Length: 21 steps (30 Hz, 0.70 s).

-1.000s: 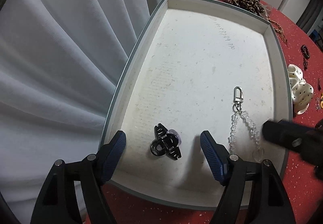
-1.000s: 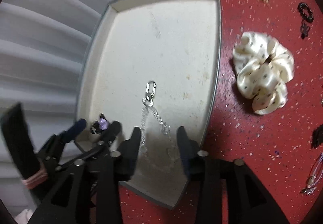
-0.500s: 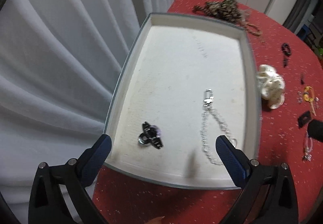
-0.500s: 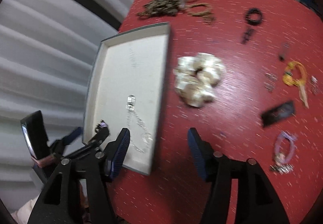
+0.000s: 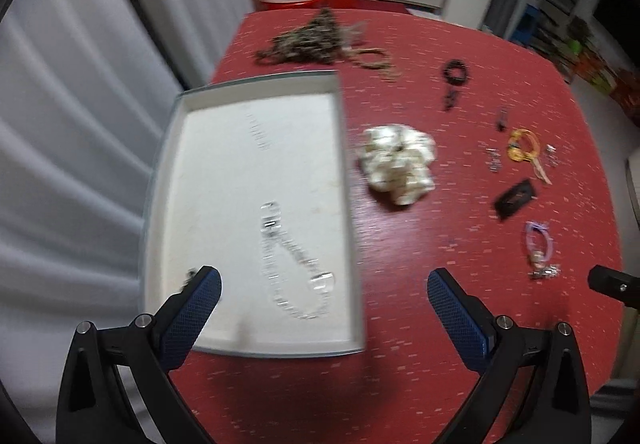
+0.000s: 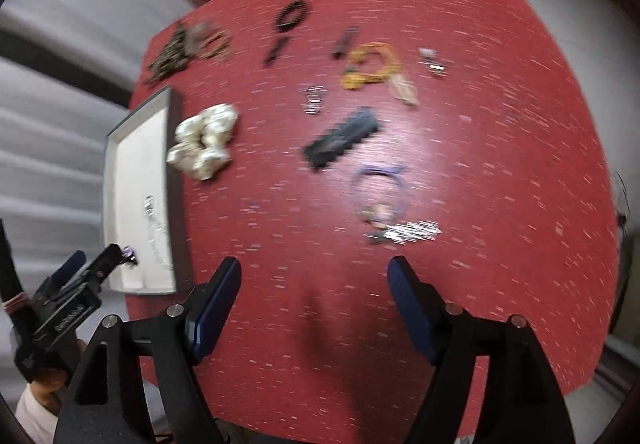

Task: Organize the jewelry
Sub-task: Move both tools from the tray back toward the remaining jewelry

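Nearest the cameras, the left gripper (image 5: pixel 324 294) and the right gripper (image 6: pixel 314 280) were held with fingers spread wide and nothing between them. Just beyond the left one, a clear bead chain (image 5: pixel 290 264) was seen lying in the white tray (image 5: pixel 160 180) on the red table (image 6: pixel 480 124). A cream scrunchie (image 5: pixel 398 164) was placed just beside the tray's right wall. Farther right, a purple bracelet (image 6: pixel 380 192), a black clip (image 6: pixel 344 138) and a yellow cord (image 6: pixel 372 66) were scattered, blurred. At the far edge, a brown chain heap (image 5: pixel 308 40) was visible.
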Each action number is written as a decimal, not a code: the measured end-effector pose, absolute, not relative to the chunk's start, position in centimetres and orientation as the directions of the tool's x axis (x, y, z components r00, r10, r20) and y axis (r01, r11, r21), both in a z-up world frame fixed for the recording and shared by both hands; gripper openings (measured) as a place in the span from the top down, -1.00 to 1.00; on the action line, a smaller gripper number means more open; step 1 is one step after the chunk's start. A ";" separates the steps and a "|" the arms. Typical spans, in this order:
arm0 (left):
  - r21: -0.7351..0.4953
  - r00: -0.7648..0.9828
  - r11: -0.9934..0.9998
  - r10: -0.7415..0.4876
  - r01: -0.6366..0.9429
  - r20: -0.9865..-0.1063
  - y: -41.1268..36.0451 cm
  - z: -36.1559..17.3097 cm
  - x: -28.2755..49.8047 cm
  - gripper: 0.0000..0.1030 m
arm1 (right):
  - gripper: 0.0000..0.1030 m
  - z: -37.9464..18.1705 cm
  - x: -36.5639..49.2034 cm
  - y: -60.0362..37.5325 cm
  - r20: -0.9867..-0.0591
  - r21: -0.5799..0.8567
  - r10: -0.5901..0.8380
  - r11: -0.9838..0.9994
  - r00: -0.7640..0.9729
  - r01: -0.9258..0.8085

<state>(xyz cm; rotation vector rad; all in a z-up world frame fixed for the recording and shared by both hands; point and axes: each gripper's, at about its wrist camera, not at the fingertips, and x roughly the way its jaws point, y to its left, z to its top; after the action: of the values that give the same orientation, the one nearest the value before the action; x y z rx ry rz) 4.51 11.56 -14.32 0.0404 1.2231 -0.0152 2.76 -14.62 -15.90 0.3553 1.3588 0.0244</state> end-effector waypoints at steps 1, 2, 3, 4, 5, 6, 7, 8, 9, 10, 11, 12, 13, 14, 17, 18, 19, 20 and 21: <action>0.021 0.337 0.999 0.005 0.045 -0.941 10.9 -14.2 4.5 -1.00 | -0.52 -16.0 2.6 -15.3 -0.951 0.262 0.217 0.944 0.220 0.202; 0.014 0.330 0.998 -0.006 0.059 -0.944 9.9 -14.3 4.9 -1.00 | -0.52 -16.0 2.6 -16.2 -0.952 0.258 0.211 0.942 0.220 0.214; 0.006 0.322 0.998 -0.016 0.070 -0.946 9.2 -14.3 5.1 -1.00 | -0.52 -16.0 2.6 -16.9 -0.953 0.256 0.207 0.941 0.222 0.221; 0.000 0.315 0.997 -0.025 0.079 -0.949 8.4 -14.4 5.3 -1.00 | -0.52 -16.0 2.7 -17.4 -0.953 0.254 0.204 0.941 0.222 0.224; -0.001 0.311 0.997 -0.027 0.083 -0.950 7.7 -14.4 5.5 -1.00 | -0.52 -16.0 2.7 -18.0 -0.953 0.253 0.203 0.941 0.223 0.224; 0.004 0.308 0.996 -0.023 0.084 -0.951 6.9 -14.4 5.7 -1.00 | -0.52 -16.1 3.1 -18.6 -0.954 0.250 0.201 0.942 0.221 0.222; 0.004 0.304 0.996 -0.021 0.084 -0.952 6.2 -14.5 5.9 -1.00 | -0.52 -16.1 3.2 -19.0 -0.955 0.247 0.199 0.944 0.218 0.220; 0.001 0.299 0.997 -0.024 0.082 -0.954 5.5 -14.5 6.1 -1.00 | -0.52 -16.2 3.6 -19.6 -0.957 0.242 0.197 0.946 0.212 0.217; -0.001 0.296 0.997 -0.024 0.080 -0.955 5.0 -14.7 6.3 -1.00 | -0.52 -16.3 3.8 -20.1 -0.959 0.239 0.194 0.947 0.208 0.214; 0.002 0.291 0.997 -0.021 0.078 -0.956 4.4 -14.8 6.5 -1.00 | -0.52 -16.3 4.0 -20.6 -0.960 0.234 0.191 0.949 0.206 0.210; 0.006 0.285 0.997 -0.016 0.075 -0.958 3.9 -15.1 6.8 -1.00 | -0.52 -16.4 4.3 -21.1 -0.961 0.227 0.185 0.952 0.205 0.206; 0.006 0.281 0.997 -0.015 0.073 -0.959 3.5 -15.3 7.0 -1.00 | -0.52 -16.4 4.8 -21.6 -0.963 0.216 0.175 0.956 0.204 0.200; 0.005 0.276 0.998 -0.014 0.070 -0.961 3.0 -15.5 7.3 -1.00 | -0.52 -16.5 5.0 -21.9 -0.964 0.209 0.169 0.958 0.204 0.195; 0.006 0.272 0.998 -0.013 0.069 -0.962 2.6 -15.8 7.5 -1.00 | -0.52 -16.5 5.5 -22.4 -0.965 0.202 0.163 0.961 0.204 0.188; 0.009 0.258 0.998 -0.007 0.060 -0.966 1.3 -16.9 8.7 -1.00 | -0.52 -17.0 6.5 -23.9 -0.969 0.186 0.150 0.966 0.197 0.180; 0.006 0.254 0.998 -0.008 0.056 -0.967 1.0 -17.2 8.9 -1.00 | -0.52 -17.2 6.8 -24.4 -0.970 0.182 0.146 0.967 0.196 0.180; 0.005 0.248 0.999 -0.008 0.050 -0.969 0.7 -17.5 9.3 -1.00 | -0.52 -17.4 7.2 -24.8 -0.970 0.180 0.143 0.967 0.197 0.181; 0.005 0.245 0.999 -0.005 0.043 -0.970 0.4 -17.8 9.7 -1.00 | -0.52 -17.6 7.5 -25.2 -0.970 0.177 0.140 0.967 0.199 0.181; 0.006 0.244 0.999 -0.004 0.040 -0.970 0.1 -18.0 10.0 -1.00 | -0.52 -17.8 7.9 -25.5 -0.970 0.173 0.136 0.968 0.200 0.182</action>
<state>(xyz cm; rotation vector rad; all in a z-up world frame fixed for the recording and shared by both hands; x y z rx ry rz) 10.04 0.09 -18.00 0.0315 1.3241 -0.0295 7.88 -25.51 -17.78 0.2731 1.3746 -0.0331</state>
